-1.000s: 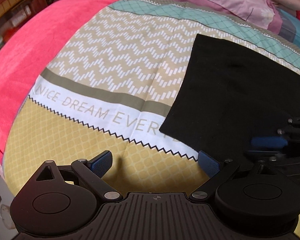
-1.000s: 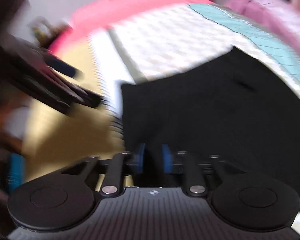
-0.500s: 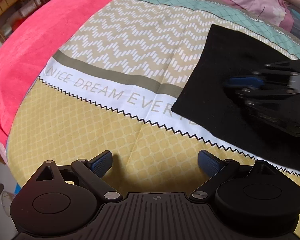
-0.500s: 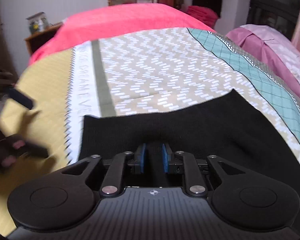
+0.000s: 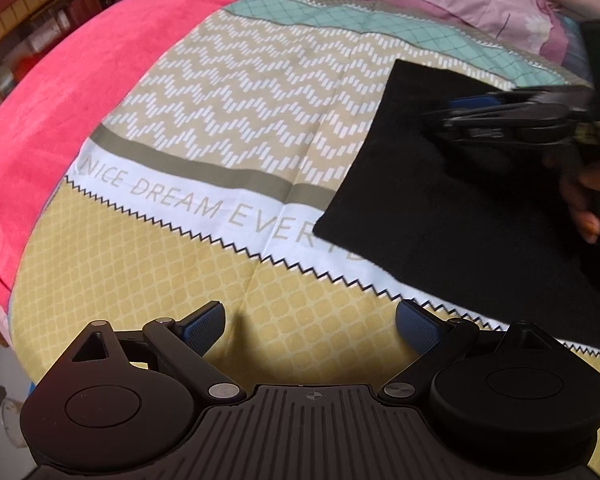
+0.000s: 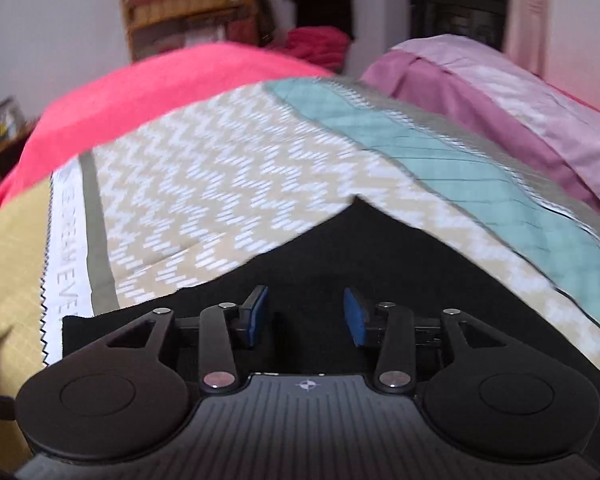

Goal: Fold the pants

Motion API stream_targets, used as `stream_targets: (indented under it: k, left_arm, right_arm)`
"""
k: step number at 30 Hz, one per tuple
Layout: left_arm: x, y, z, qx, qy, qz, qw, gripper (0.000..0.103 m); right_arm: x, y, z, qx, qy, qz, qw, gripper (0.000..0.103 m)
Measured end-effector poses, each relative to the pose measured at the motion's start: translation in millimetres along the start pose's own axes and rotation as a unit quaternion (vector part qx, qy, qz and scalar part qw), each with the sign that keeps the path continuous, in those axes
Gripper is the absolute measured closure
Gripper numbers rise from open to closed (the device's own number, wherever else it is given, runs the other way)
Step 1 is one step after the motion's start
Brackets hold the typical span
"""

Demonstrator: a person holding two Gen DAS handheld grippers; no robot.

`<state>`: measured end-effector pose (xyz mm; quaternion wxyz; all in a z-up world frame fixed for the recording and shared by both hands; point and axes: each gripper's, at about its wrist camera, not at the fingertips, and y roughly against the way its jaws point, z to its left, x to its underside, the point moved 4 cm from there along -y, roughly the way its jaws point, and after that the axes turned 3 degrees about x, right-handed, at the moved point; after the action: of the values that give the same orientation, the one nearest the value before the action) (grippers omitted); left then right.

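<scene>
While the pink blanket (image 5: 60, 92) is covering the far left of the bed, the patterned bedsheet (image 5: 236, 128) is spreading across the middle, with its white lettered band (image 5: 204, 208) running between the zigzag part and the yellow part. Low in the left wrist view, the left gripper (image 5: 310, 322) is hovering over the yellow part with its blue pads (image 5: 204, 322) standing wide apart and nothing between them. Further right, the folded black pants (image 5: 452, 200) are lying flat on the sheet, their near corner overlapping the lettered band. Above the pants at the right edge, the right gripper (image 6: 305, 316) is being held by a hand (image 5: 584, 200); its jaws have just been opening, and its pads (image 6: 256, 314) are now standing partly apart with only the pants' flat surface showing in the gap, gripping nothing. A purple quilt (image 6: 500, 96) is lying along the bed's far right.
</scene>
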<state>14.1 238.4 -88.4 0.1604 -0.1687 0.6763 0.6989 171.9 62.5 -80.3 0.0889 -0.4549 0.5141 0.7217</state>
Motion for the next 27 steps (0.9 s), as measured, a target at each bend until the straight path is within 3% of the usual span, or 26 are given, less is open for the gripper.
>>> stream_targets:
  k: [1,3,5,8,11,15,18,22,25,27]
  left_arm:
    - [-1.1,0.1,-1.3,0.003,-0.001,-0.002,1.0000,0.000]
    - [-4.1,-2.1,-6.1,0.006,-0.003,0.000,1.0000,0.000]
    - [-10.5,-5.6,-15.2,0.004,-0.014,0.002,0.9999,0.000]
    - [-30.4,-3.7,-35.4,0.007,-0.044,-0.014,0.9989,0.000]
    - [-58.3,-3.6,-60.8,0.026,-0.074,-0.035,0.9963,0.000]
    - [-96.4,-21.1,-105.9,0.061,-0.097,-0.047,0.9923,0.000]
    - [-120.2,-39.7,-147.6,0.084,-0.110,-0.049,0.9892,0.000]
    - [-142.6,-67.0,-199.2,0.091,-0.131,-0.044,0.9863,0.000]
    - [-154.4,-91.4,-223.7,0.098,-0.123,-0.023,0.9872,0.000]
    - [-158.2,-108.4,-233.7,0.097,-0.113,-0.008,0.9889,0.000]
  right_arm:
    - [3.3,11.2,-13.0,0.017,-0.016,0.008,1.000,0.047]
    - [14.2,-8.8,-25.8,0.044,-0.034,0.058,0.997,0.047]
    - [14.8,-23.8,-31.2,0.030,-0.044,0.034,0.998,0.030]
    - [5.4,-17.5,-45.3,0.009,-0.097,0.042,0.994,0.033]
    - [16.5,34.2,-79.5,0.042,-0.140,0.013,0.989,0.029]
    - [66.1,124.0,-148.3,0.162,-0.198,-0.011,0.967,0.029]
    - [121.7,207.0,-197.5,0.267,-0.272,-0.043,0.924,0.027]
    - [207.7,301.3,-245.8,0.394,-0.374,-0.056,0.837,0.022]
    - [255.6,334.7,-276.4,0.443,-0.441,-0.042,0.780,0.020]
    - [279.0,349.5,-299.5,0.449,-0.487,-0.053,0.748,0.019]
